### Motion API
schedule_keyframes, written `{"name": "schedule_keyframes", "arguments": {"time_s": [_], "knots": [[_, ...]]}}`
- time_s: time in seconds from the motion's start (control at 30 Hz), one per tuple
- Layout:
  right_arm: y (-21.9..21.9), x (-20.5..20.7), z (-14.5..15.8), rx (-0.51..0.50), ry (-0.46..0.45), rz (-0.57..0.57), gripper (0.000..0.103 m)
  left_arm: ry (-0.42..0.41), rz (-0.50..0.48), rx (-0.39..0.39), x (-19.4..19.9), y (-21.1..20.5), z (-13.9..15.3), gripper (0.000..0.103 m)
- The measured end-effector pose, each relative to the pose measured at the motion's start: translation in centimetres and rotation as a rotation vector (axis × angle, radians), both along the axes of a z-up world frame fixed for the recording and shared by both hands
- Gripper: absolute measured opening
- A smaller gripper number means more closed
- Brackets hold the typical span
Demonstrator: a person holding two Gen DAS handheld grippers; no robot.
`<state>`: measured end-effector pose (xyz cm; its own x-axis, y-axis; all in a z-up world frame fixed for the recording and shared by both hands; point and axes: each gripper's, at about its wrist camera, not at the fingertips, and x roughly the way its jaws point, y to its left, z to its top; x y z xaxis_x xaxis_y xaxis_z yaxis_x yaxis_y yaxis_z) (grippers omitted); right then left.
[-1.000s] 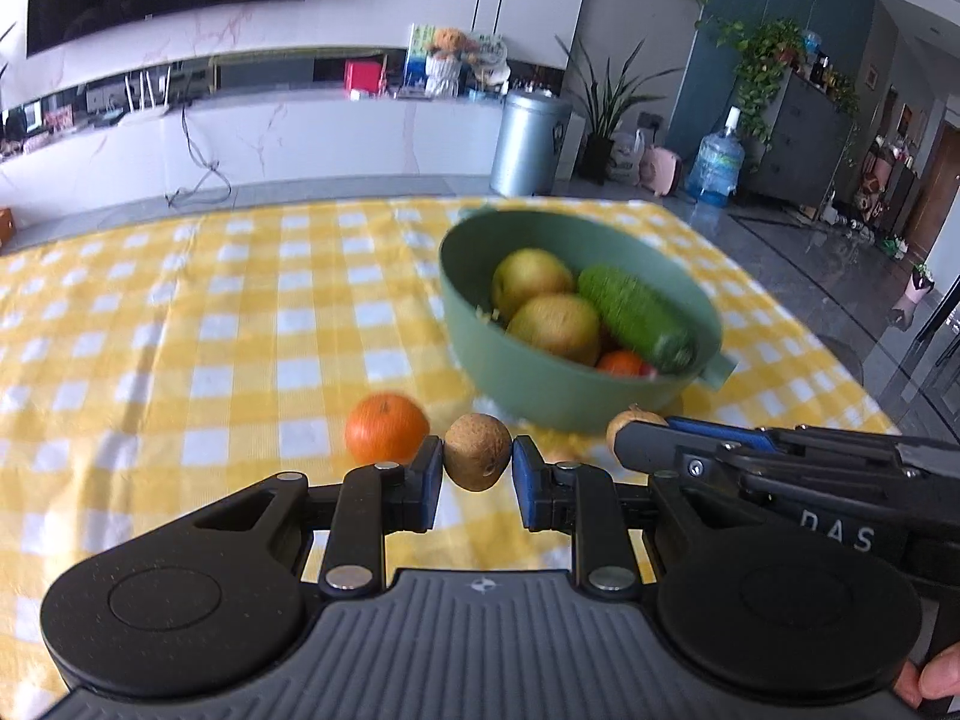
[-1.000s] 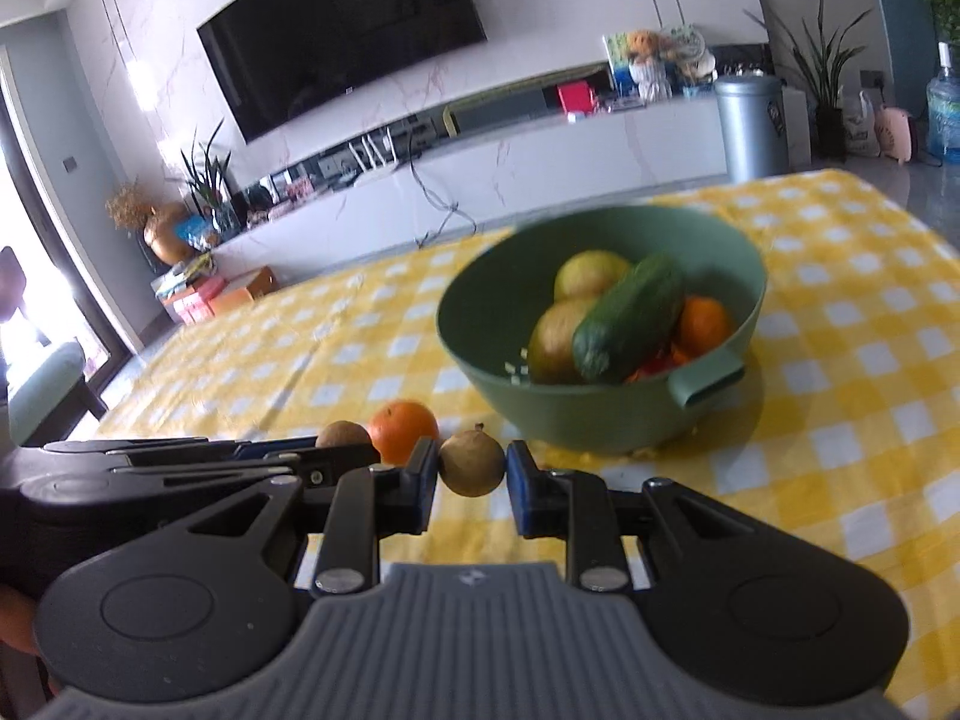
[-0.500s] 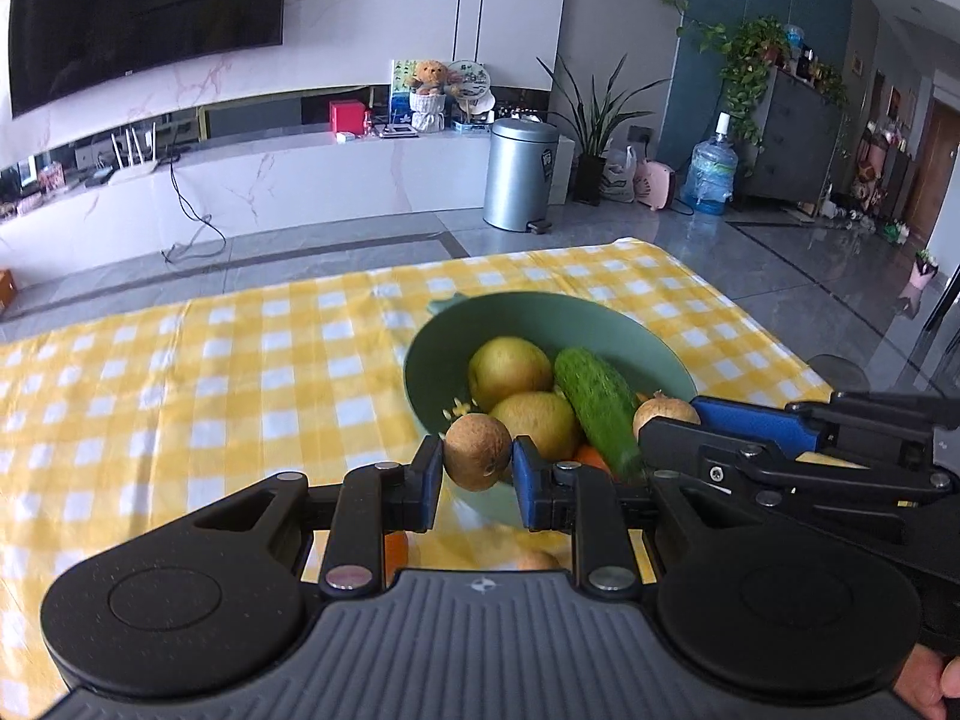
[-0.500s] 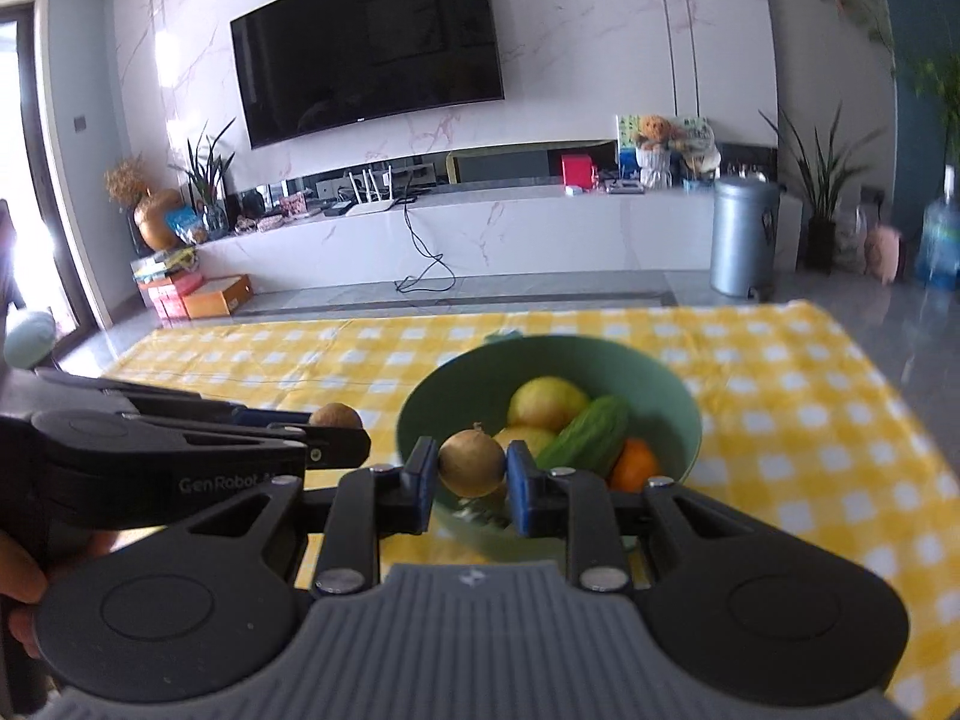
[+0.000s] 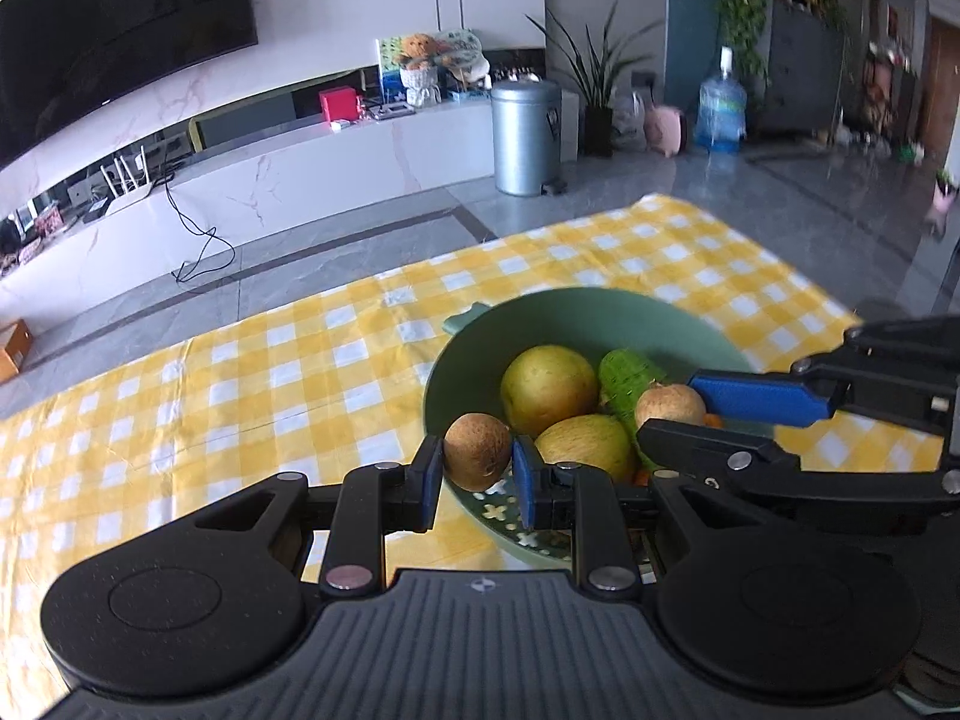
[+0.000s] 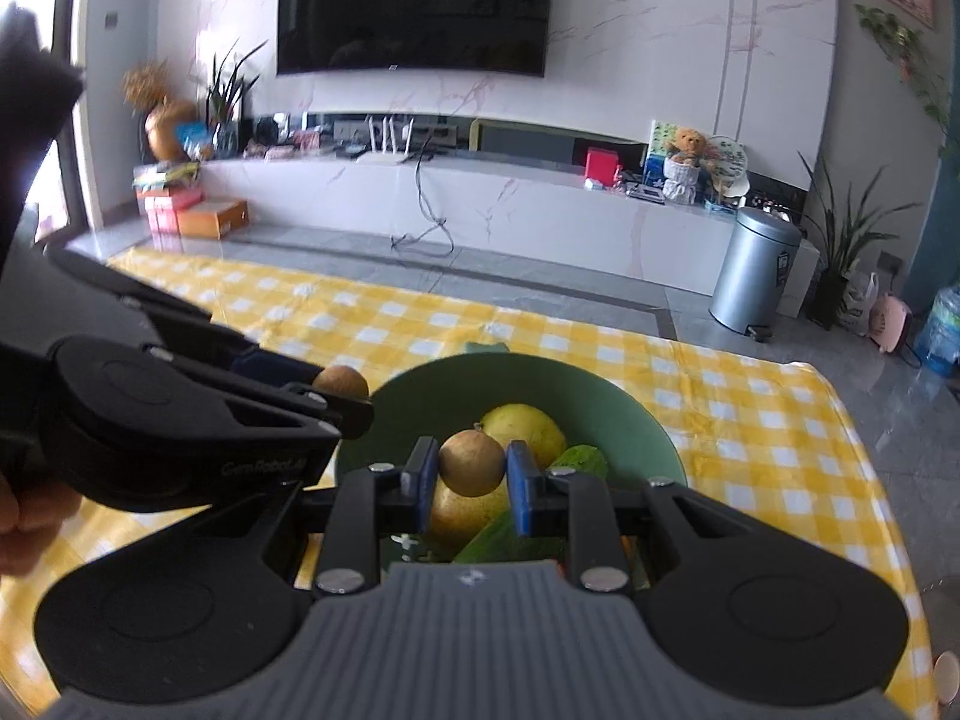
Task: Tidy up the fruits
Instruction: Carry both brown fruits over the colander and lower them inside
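Note:
My left gripper is shut on a small brown round fruit, held over the near left rim of the green bowl. My right gripper is shut on a second brown round fruit, held above the bowl. The right gripper also shows in the left wrist view with its fruit over the bowl's middle. The bowl holds two yellow-green pears, a green cucumber and an orange fruit, mostly hidden. The left gripper's fruit shows in the right wrist view.
The bowl stands on a table with a yellow and white checked cloth. The table's far edge drops to a grey floor. A steel bin and a white TV bench stand beyond.
Both grippers have risen from the table with their brown fruits and moved over the bowl. The orange on the cloth is out of view now.

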<state>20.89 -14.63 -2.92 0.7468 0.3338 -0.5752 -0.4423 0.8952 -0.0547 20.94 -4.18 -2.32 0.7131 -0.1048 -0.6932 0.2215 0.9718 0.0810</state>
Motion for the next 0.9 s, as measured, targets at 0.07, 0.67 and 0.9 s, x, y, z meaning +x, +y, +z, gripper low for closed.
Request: {"name": "schedule_keyframes", "arguments": {"time_s": [0.07, 0.67, 0.9], "knots": [[0.3, 0.5, -0.3, -0.023, 0.006, 0.010, 0.021, 0.017, -0.005, 0.011, 0.5, 0.2, -0.6, 0.027], [1.5, 3.4, -2.6, -0.079, 0.073, 0.031, 0.021, 0.028, -0.033, 0.046, 1.9, 0.4, -2.5, 0.029], [1.7, 3.7, -2.7, -0.083, 0.076, 0.031, 0.022, 0.048, -0.015, 0.007, 2.1, 1.1, -2.8, 0.030]]}}
